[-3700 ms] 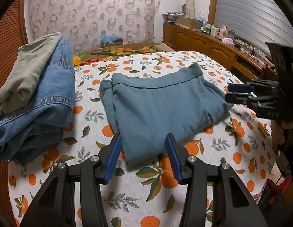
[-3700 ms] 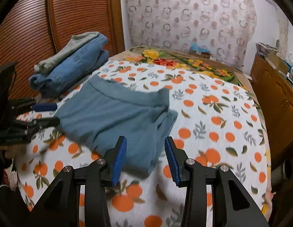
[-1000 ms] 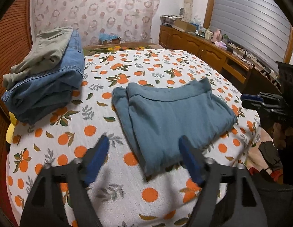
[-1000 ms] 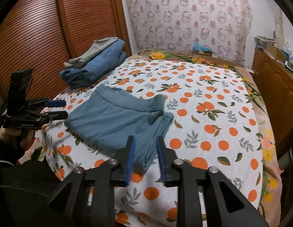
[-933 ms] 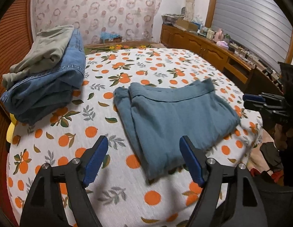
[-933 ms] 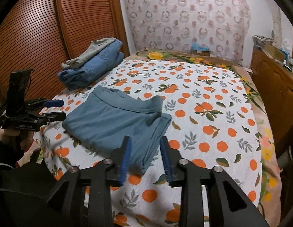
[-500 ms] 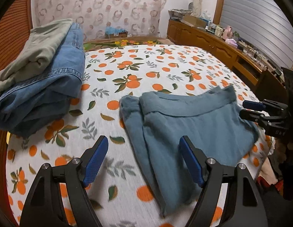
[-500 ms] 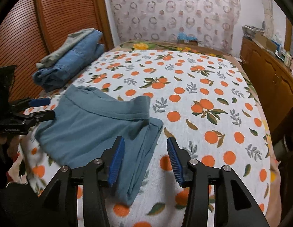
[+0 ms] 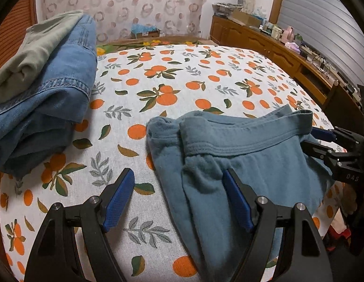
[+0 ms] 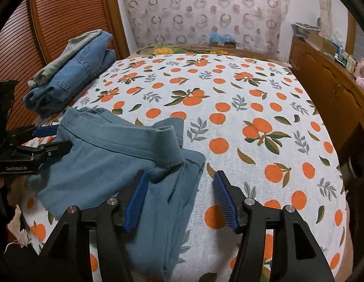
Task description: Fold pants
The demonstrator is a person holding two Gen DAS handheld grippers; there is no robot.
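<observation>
The folded teal pants (image 9: 240,159) lie on the orange-print bedsheet (image 9: 172,89), waistband toward the far side. My left gripper (image 9: 178,189) is open, low over the pants' left folded edge, its jaws straddling it. My right gripper (image 10: 180,189) is open over the pants' right edge (image 10: 177,188). In the left wrist view the right gripper (image 9: 322,141) sits at the waistband's right end. In the right wrist view the left gripper (image 10: 52,136) sits at the waistband's left end.
A stack of folded blue jeans (image 9: 48,98) with an olive garment (image 9: 33,51) on top lies at the bed's left side, also in the right wrist view (image 10: 73,72). A wooden cabinet (image 9: 275,47) runs along the right. A slatted wooden door (image 10: 64,23) stands left.
Both grippers have moved forward and down toward the pants, and both have opened wider. The pants lie where they were.
</observation>
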